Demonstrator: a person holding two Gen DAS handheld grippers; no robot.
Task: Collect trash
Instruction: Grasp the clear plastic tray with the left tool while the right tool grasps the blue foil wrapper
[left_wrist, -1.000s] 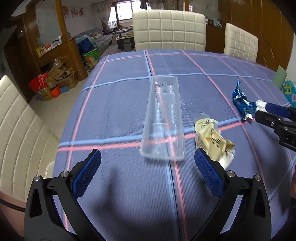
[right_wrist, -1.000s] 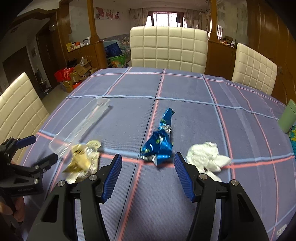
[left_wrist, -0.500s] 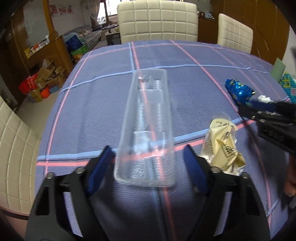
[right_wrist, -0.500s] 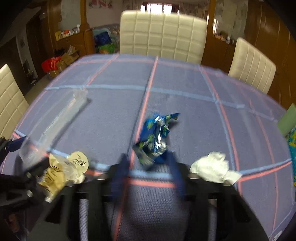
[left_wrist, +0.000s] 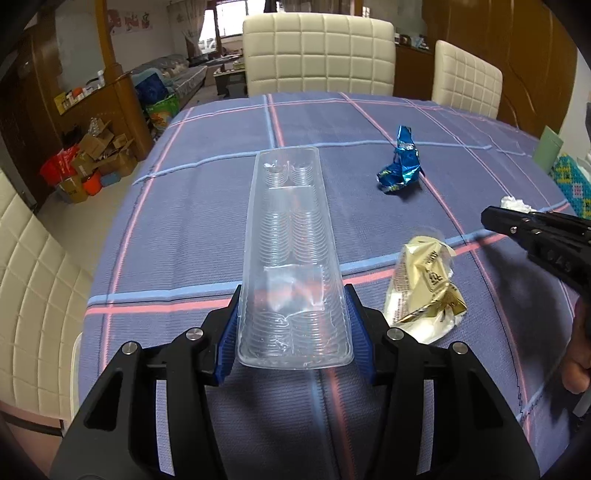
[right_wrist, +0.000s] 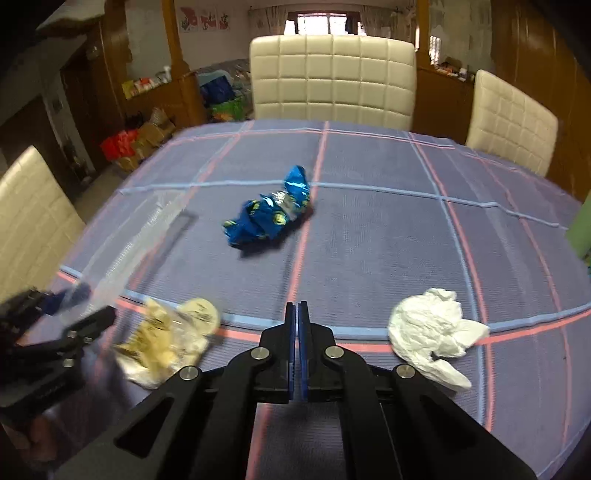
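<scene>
A clear plastic tray (left_wrist: 291, 258) lies on the checked tablecloth (left_wrist: 184, 221), its long axis running straight away from the left gripper (left_wrist: 293, 332), whose jaws have just been closing onto its near end, while the right gripper (right_wrist: 297, 350) is pinched together empty, the blue wrapper (right_wrist: 271, 216) lying loose well ahead of it.

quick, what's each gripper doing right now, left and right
Left gripper: jaws have just been closing, pads now pressed on the near end of the clear plastic tray.
Right gripper: shut on nothing; the blue wrapper lies on the table beyond it.
</scene>
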